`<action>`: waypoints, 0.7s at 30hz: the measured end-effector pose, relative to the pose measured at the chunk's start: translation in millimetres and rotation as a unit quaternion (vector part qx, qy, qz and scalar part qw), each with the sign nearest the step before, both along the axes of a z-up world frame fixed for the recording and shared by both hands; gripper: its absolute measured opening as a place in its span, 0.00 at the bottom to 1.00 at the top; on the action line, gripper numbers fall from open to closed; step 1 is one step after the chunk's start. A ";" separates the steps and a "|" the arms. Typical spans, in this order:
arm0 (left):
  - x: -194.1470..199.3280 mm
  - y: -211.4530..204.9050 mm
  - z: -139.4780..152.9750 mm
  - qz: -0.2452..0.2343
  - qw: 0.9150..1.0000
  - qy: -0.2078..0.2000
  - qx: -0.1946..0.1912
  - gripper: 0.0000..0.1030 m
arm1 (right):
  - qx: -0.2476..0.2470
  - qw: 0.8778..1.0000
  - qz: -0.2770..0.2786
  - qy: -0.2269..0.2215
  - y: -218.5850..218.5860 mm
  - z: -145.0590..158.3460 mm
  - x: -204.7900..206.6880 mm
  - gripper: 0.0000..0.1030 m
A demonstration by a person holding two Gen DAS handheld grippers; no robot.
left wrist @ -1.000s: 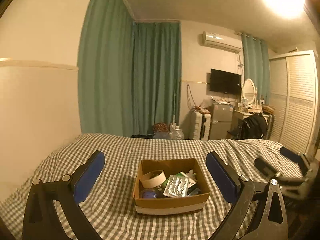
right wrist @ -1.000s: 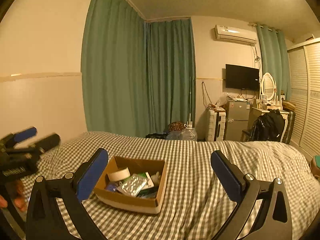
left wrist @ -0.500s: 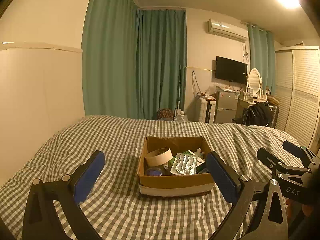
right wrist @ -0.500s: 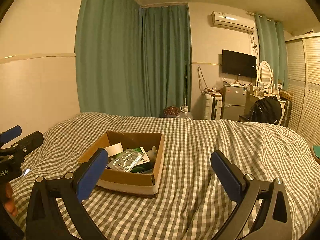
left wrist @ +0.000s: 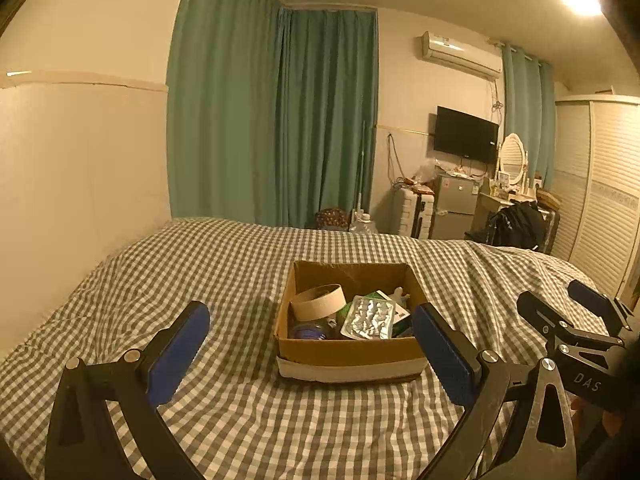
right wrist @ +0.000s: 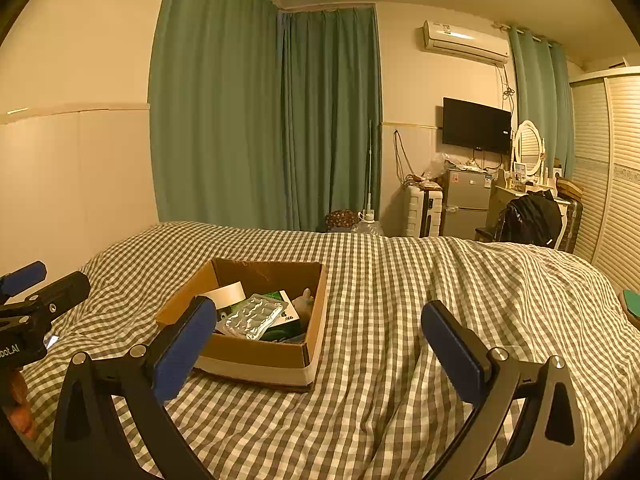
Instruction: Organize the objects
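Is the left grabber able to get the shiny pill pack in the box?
Probably yes. The left gripper is open and empty, facing the cardboard box. The pill pack lies on top of the other things, uncovered; only the box's low front wall stands between.

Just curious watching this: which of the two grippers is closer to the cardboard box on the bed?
The left. The left gripper faces the cardboard box head-on, its right finger overlapping the box's corner. The right gripper is off to the box's right, over bare checked bedspread.
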State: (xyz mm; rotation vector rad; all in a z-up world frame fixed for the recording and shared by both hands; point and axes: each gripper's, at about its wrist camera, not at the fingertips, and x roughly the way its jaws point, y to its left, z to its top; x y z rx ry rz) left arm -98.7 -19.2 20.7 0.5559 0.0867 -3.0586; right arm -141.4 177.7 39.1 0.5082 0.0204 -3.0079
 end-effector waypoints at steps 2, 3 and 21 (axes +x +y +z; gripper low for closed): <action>0.8 0.7 0.4 -0.001 1.000 0.002 -0.002 1.00 | -0.002 1.000 0.000 -0.001 0.3 -0.1 -0.1 1.00; 1.0 1.4 0.4 0.000 1.000 0.003 -0.004 1.00 | -0.003 1.000 0.000 -0.002 0.8 0.2 0.2 1.00; 1.6 3.1 -3.5 0.004 1.000 0.000 -0.009 1.00 | -0.008 1.000 -0.001 -0.009 2.3 -1.4 -0.1 1.00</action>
